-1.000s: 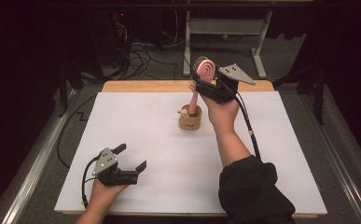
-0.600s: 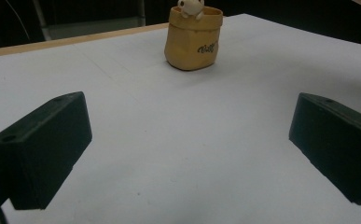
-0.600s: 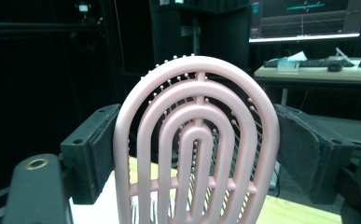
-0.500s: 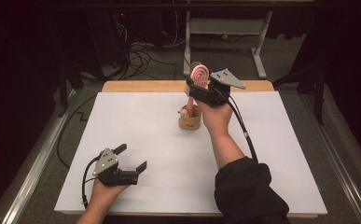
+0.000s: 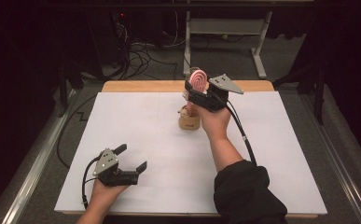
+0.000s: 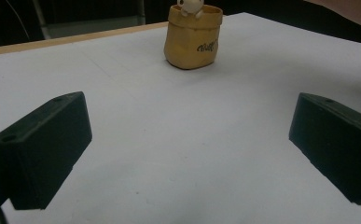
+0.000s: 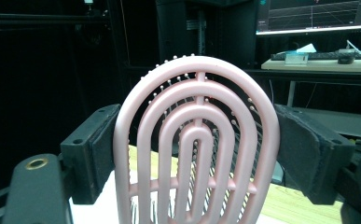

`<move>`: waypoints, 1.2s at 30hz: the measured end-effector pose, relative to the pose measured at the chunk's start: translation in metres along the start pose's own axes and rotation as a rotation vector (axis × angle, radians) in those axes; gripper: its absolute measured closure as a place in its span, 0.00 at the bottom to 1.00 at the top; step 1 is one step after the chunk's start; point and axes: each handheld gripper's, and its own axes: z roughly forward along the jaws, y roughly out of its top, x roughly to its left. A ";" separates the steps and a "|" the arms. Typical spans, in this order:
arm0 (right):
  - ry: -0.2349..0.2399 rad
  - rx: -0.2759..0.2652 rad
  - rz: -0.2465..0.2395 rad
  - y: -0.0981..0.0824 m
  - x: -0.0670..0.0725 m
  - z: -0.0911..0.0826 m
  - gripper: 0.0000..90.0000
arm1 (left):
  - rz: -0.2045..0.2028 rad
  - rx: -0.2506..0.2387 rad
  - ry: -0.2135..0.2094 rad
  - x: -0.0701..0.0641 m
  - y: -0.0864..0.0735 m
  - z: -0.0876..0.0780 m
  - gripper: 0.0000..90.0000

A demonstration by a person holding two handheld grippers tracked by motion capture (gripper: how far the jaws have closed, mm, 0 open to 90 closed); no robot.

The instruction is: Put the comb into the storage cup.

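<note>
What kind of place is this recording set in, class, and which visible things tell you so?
Probably a lab or workshop recording space: a white-covered table in a dark room, loose cables on the floor behind it, and a monitor above a desk with a keyboard.

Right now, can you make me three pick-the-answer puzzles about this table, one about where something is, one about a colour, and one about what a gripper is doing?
1. Where is the tan holder?
A. beside the left gripper
B. on the white sheet, under the right gripper
C. on the floor

2. What colour is the hairbrush?
A. green
B. blue
C. pink

3. What is the left gripper doing?
A. open, holding nothing
C. squeezing the holder
B. clamped on the brush

Answers: 1 B, it stands on the white sheet just below the right gripper. 2 C, its looped head is pink. 3 A, bare sheet shows between its jaws.
</note>
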 end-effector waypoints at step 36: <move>0.017 0.018 -0.010 -0.011 0.001 0.005 0.23 | -0.001 -0.001 0.004 0.001 0.000 0.000 0.00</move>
